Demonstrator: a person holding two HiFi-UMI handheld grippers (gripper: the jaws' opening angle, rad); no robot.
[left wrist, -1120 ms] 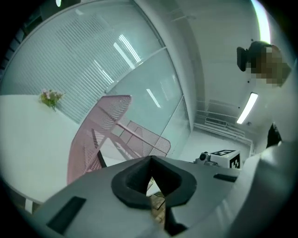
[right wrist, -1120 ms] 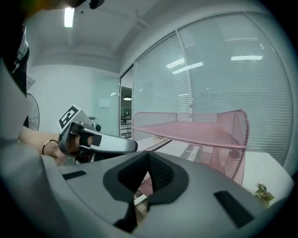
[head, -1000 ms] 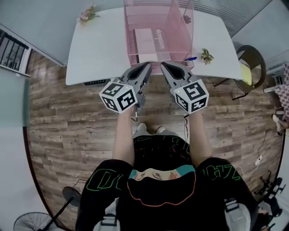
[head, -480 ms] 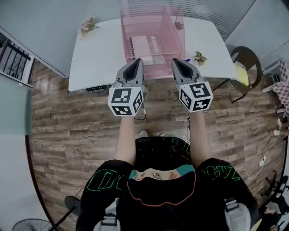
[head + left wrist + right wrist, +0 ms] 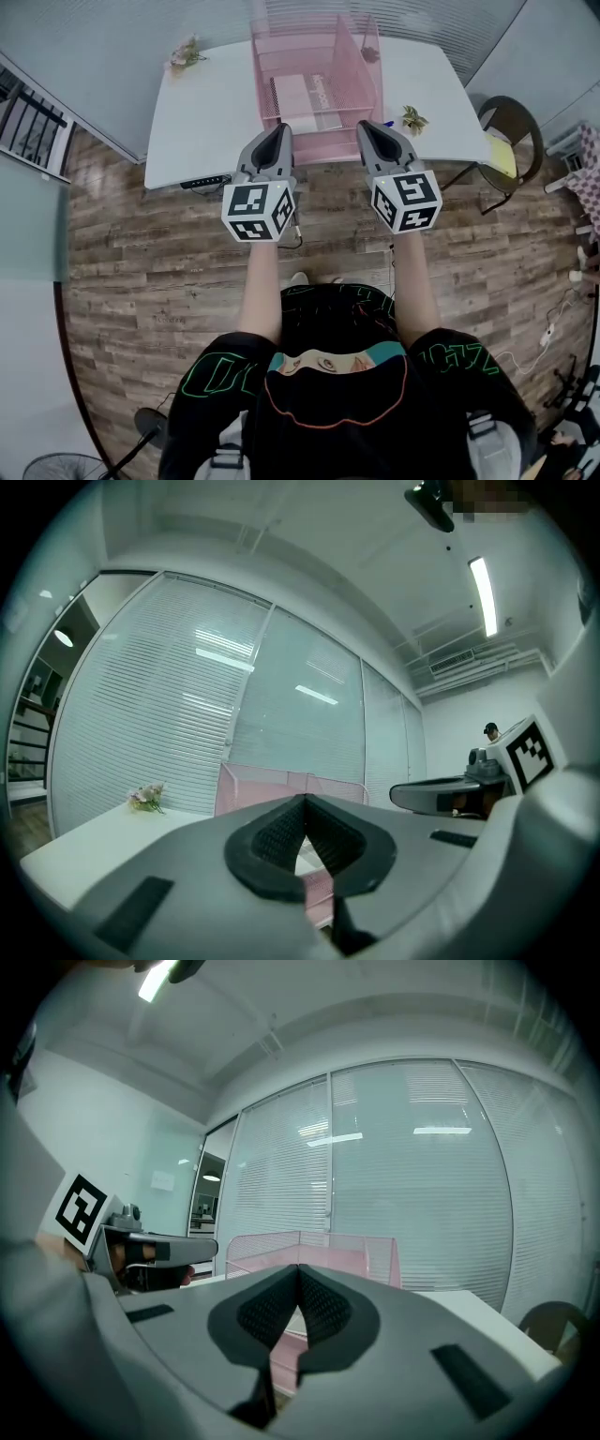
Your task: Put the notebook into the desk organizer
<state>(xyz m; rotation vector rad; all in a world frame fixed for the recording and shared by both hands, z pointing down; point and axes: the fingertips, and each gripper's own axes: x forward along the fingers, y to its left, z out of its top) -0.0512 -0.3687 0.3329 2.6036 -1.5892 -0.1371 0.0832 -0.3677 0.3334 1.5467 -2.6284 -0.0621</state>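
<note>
Left gripper (image 5: pixel 278 129) closed, right gripper (image 5: pixel 366 127) closed

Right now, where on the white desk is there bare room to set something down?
Widest bare patch: the desk's left half, between the flower sprig at the far corner and the pink organizer. A smaller one lies right of the organizer, beyond the little plant. Crowded: the organizer's front right corner, with plant and blue pen.

Print on the notebook (image 5: pixel 302 97) in the desk organizer (image 5: pixel 364 56) is unreadably small.
</note>
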